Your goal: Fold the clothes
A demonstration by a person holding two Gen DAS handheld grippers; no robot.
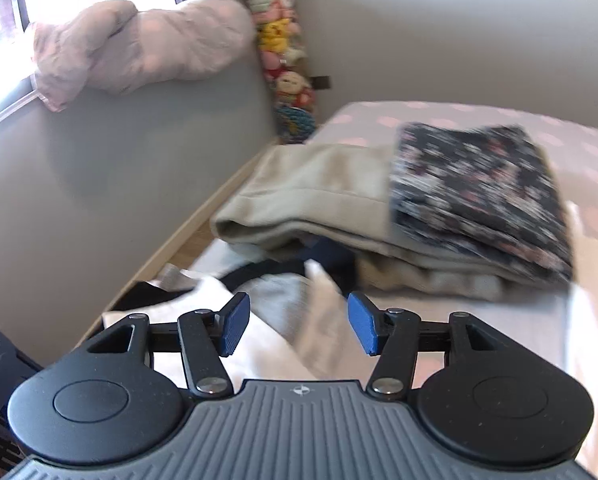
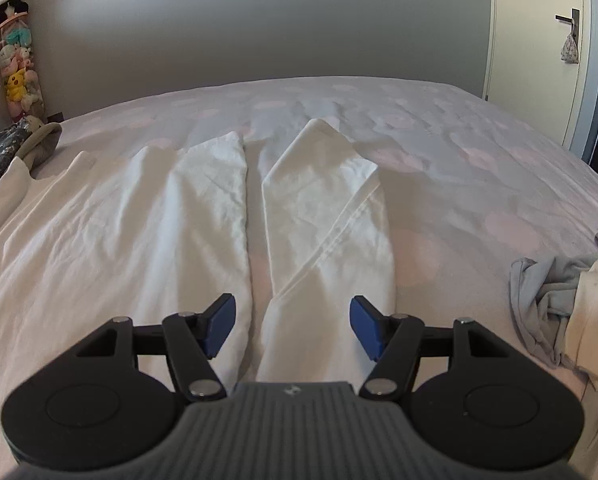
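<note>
Bedsheet (image 2: 439,128) with faint pink dots takes up most of the right wrist view, and a white garment (image 2: 139,208) is spread flat across it, so that's the piece being folded. It has two long panels pointing away toward the far wall, with a narrow strip of sheet showing between them. The right panel (image 2: 327,200) has its outer edge folded over on itself, seam running diagonally down toward the right gripper (image 2: 292,326). That gripper hovers over the near end of this panel with its blue pads well apart and nothing pinched between them.

Lots of bare sheet sits past the panel tips and off to the right, up to a crumpled heap of grey and cream laundry (image 2: 567,312) at the right edge. The door (image 2: 539,40) is beyond the bed's far right corner.

The left wrist view is blurry. The left gripper (image 1: 297,328) has its jaws parted about halfway with nothing gripped, pale cloth just lying underneath. Ahead of it, a stack of folded clothes (image 1: 319,200) sits near the bed's left edge: beige on the bottom and a dark floral piece (image 1: 471,188) on top. Room is tight on that side, with the grey wall (image 1: 119,160) close by, a pink pillow (image 1: 139,44) up on the ledge, and a column of plush toys (image 1: 283,52) in the corner.
</note>
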